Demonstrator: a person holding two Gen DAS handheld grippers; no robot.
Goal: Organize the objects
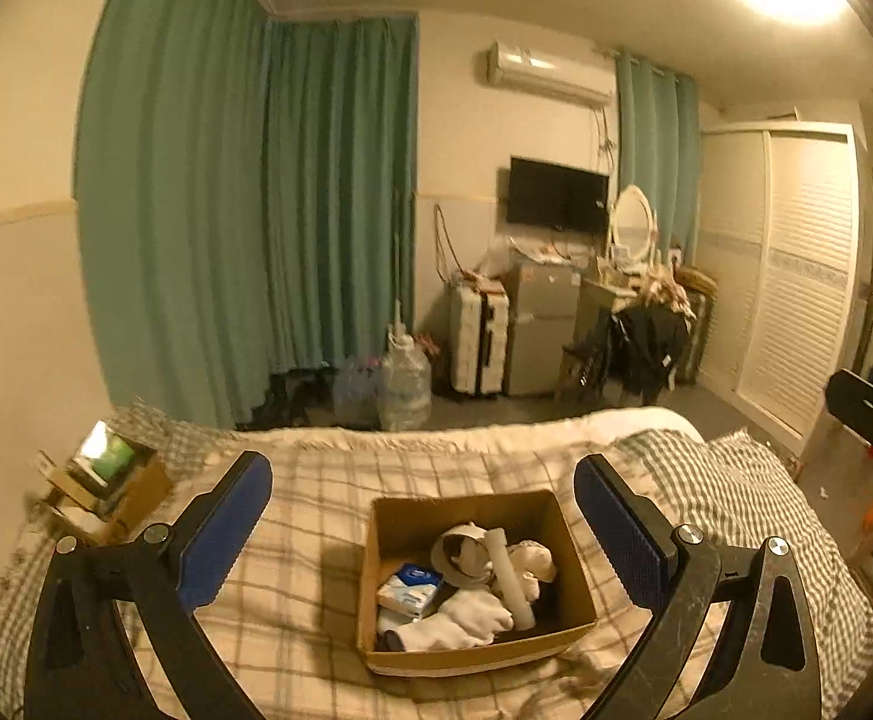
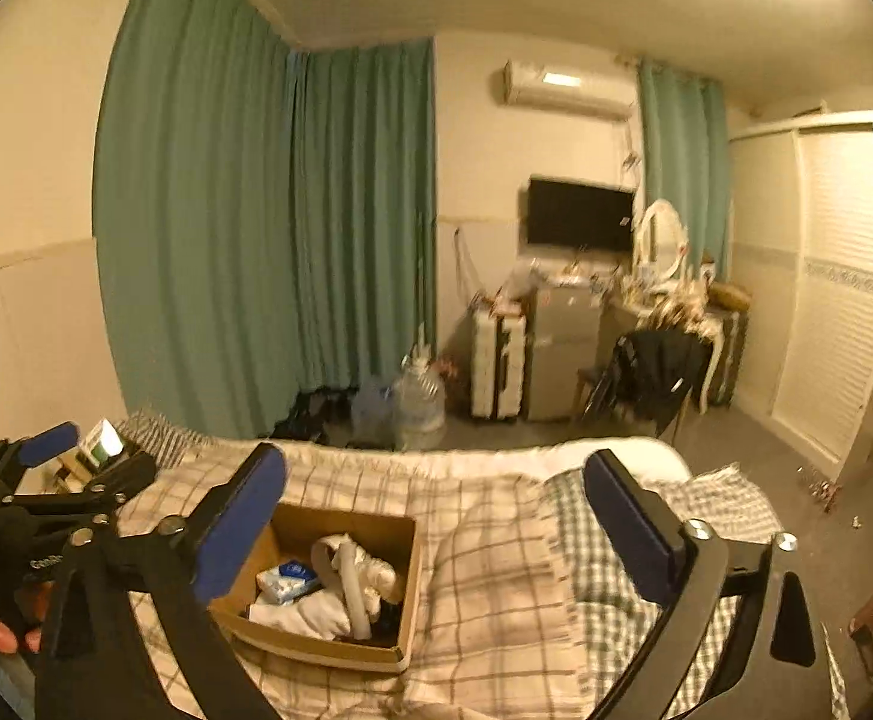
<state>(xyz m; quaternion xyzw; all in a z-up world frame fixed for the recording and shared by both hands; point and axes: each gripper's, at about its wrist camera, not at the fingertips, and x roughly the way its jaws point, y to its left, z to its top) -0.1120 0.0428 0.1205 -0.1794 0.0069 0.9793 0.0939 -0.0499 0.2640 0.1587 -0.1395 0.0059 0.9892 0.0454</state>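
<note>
An open cardboard box (image 1: 574, 546) sits on the plaid bed blanket, also in the right wrist view (image 2: 412, 582). It holds white socks (image 1: 472, 618), a white tube (image 1: 511, 576), a blue tissue pack (image 1: 409, 591) and a rolled tape-like ring (image 1: 457, 555). My left gripper (image 1: 424, 516) is open and empty, held above the box with a finger on each side. My right gripper (image 2: 436, 516) is open and empty, to the right of the box; its left finger overlaps the box's left edge. The left gripper (image 2: 61, 468) shows at the left of the right wrist view.
A smaller cardboard box (image 1: 109, 483) with a green item stands at the bed's far left corner. A checked blanket (image 1: 754, 480) covers the bed's right side. Beyond the bed are water jugs (image 1: 403, 381), a suitcase (image 1: 478, 339), a small fridge, a chair with dark clothes and a white wardrobe.
</note>
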